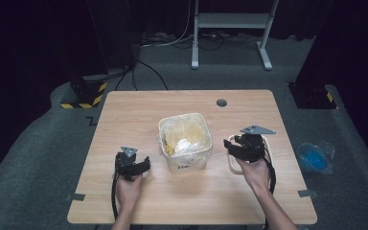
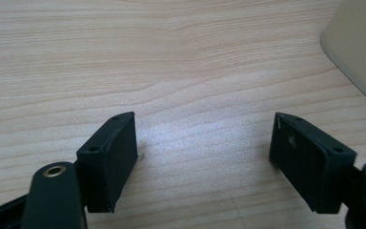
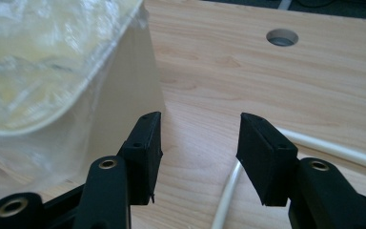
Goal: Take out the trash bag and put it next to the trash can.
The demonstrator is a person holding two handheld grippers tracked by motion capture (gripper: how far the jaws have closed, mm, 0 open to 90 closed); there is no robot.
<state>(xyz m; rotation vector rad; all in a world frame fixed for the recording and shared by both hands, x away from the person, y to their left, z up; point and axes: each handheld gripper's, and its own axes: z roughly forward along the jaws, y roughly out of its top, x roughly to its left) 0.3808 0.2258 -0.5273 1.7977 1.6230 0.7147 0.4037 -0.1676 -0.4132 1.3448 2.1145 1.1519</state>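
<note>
Wooden surface carries a cream tub lined with clear plastic at its middle. Right tongs, jaws parted with nothing between them, hover beside the tub over a white lid. Left tongs rest wide apart, holding nothing, left of the tub.

The high view looks down on the whole table; both gripper views skim it closely, sharing the bin.

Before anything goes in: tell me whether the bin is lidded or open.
Open. The bin stands upright with its plastic liner exposed, no lid on top.
</note>
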